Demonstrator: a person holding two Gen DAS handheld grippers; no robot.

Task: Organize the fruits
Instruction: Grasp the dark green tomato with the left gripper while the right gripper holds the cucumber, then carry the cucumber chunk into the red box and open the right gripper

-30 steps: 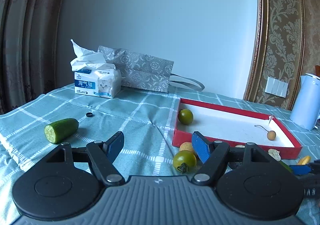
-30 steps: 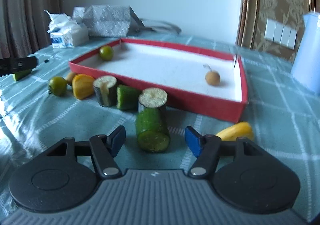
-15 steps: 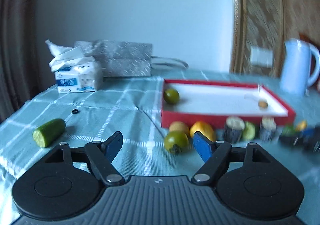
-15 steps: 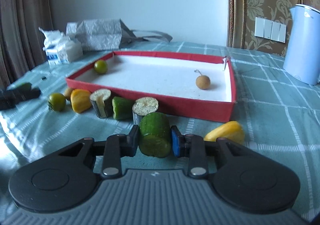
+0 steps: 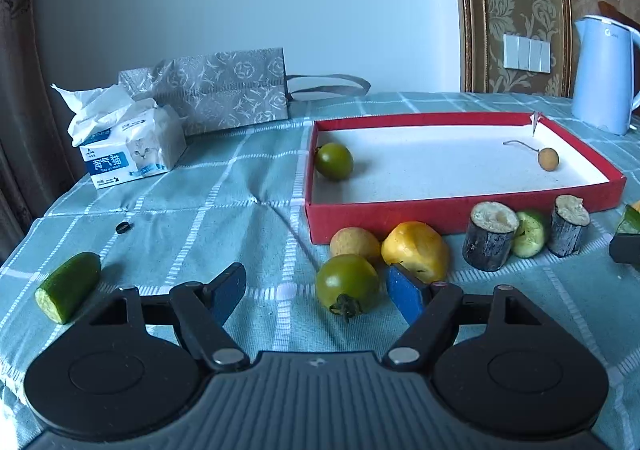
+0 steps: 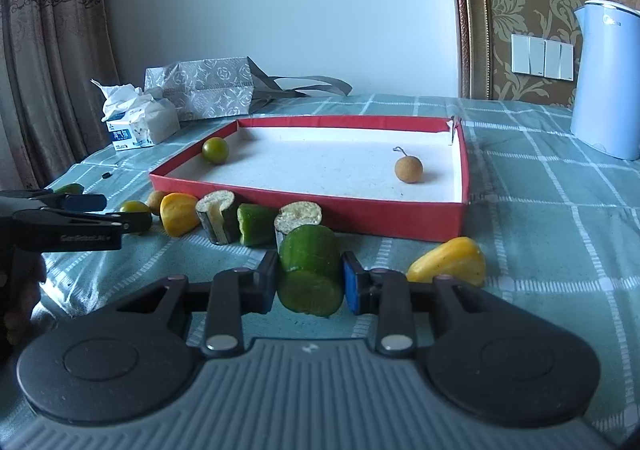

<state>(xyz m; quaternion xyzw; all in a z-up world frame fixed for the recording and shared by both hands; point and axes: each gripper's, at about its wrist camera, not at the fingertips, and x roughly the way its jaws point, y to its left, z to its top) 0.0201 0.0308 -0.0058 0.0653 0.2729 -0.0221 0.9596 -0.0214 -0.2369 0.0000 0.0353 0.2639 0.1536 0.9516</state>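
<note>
My right gripper [image 6: 310, 282] is shut on a green cucumber chunk [image 6: 310, 270] and holds it just in front of the red tray [image 6: 400, 216]. The tray holds a green tomato [image 6: 215, 150] and a brown longan [image 6: 408, 169]. My left gripper [image 5: 316, 292] is open, with a green tomato [image 5: 347, 284] between its fingers near the right one. A tan fruit [image 5: 354, 244], a yellow piece [image 5: 416, 250], two dark-skinned chunks [image 5: 490, 236] and a green chunk [image 5: 529, 234] lie along the tray's front wall. Another yellow piece [image 6: 450, 262] lies right of my right gripper.
A cucumber half [image 5: 68, 286] lies at the left on the checked cloth. A tissue pack [image 5: 128, 150] and a grey paper bag [image 5: 212, 90] stand at the back. A pale blue kettle [image 5: 604, 74] stands at the back right. A small black cap [image 5: 123, 227] lies on the cloth.
My right gripper closed on the cucumber chunk and lifted it slightly. My left gripper swung right and forward, bringing the green tomato between its open fingers.
</note>
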